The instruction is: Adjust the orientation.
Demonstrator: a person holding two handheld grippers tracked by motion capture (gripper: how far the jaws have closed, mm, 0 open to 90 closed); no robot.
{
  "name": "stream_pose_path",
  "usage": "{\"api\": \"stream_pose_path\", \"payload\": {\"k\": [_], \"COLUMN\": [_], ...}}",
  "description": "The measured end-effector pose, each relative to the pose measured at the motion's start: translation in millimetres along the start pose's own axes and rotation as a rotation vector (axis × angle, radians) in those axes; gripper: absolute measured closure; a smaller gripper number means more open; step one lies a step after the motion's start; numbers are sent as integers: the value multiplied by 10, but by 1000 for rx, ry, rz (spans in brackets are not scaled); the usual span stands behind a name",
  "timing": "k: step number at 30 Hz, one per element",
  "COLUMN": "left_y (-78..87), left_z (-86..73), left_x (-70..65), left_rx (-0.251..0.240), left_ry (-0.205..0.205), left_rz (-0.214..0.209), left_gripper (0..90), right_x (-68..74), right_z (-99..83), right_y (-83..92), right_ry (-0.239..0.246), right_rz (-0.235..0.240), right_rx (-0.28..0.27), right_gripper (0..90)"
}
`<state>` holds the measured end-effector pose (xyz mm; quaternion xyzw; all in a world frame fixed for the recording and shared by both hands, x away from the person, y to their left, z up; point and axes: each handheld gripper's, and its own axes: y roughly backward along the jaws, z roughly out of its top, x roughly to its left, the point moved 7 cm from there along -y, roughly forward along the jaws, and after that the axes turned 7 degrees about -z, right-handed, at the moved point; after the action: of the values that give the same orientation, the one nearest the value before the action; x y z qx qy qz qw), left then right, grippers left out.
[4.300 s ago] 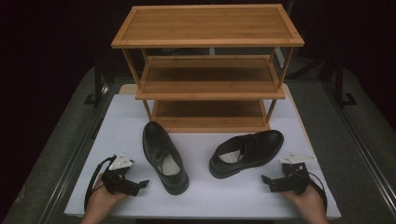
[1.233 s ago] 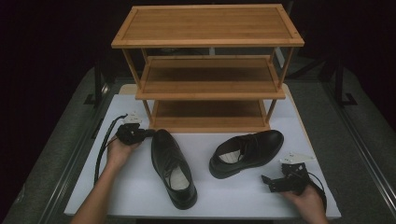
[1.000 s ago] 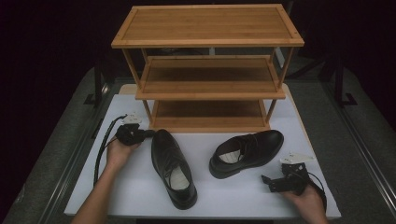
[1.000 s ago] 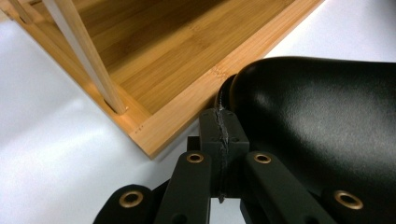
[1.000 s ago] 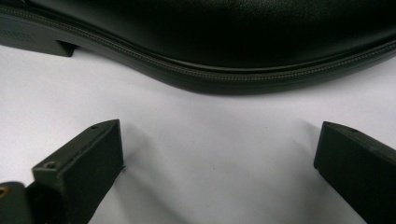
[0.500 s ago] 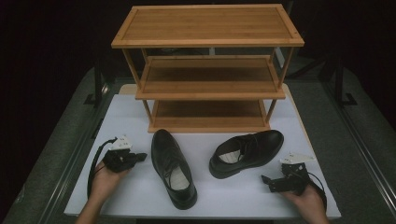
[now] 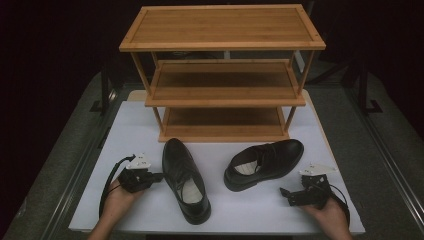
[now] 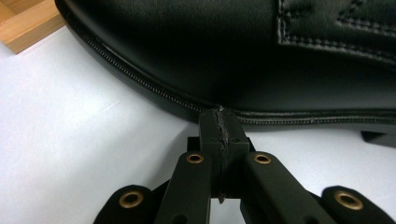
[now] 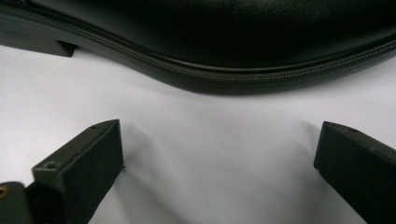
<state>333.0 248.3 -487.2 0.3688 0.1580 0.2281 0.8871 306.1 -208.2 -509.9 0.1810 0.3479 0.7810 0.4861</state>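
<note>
Black leather marks the left shoe (image 7: 185,180), lying on the white counter (image 7: 250,210) in front of the bamboo rack (image 7: 222,75), toe toward the rack. Just beside its outer side sits the left gripper (image 7: 159,176), jaws pressed together with nothing between them, tips at the sole's welt. Near the right shoe (image 7: 265,162), the right gripper (image 7: 286,195) rests on the counter with jaws apart, holding nothing.

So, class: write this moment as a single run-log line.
left gripper: shut, tip against left shoe | right gripper: open, empty, facing right shoe | rack: shelves bare
</note>
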Motion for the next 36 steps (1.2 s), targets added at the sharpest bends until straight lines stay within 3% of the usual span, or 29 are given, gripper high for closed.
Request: {"api": "stream_pose_path", "payload": {"k": [15,23,36], "left_y": [-165,-252,-318], "left_z": [181,308,390], "left_x": [26,-100,-214], "left_rx": [7,-14,-23], "left_ry": [-45,-69,-84], "left_rz": [-14,-54,-80], "left_gripper": [900,900,900], "right_x": [0,0,0], "right_z": [1,1,1], "right_y": [-1,-1,-1], "right_ry": [1,1,1], "right_rz": [0,0,0], "right_rx": [0,0,1], "right_gripper": [8,8,8]}}
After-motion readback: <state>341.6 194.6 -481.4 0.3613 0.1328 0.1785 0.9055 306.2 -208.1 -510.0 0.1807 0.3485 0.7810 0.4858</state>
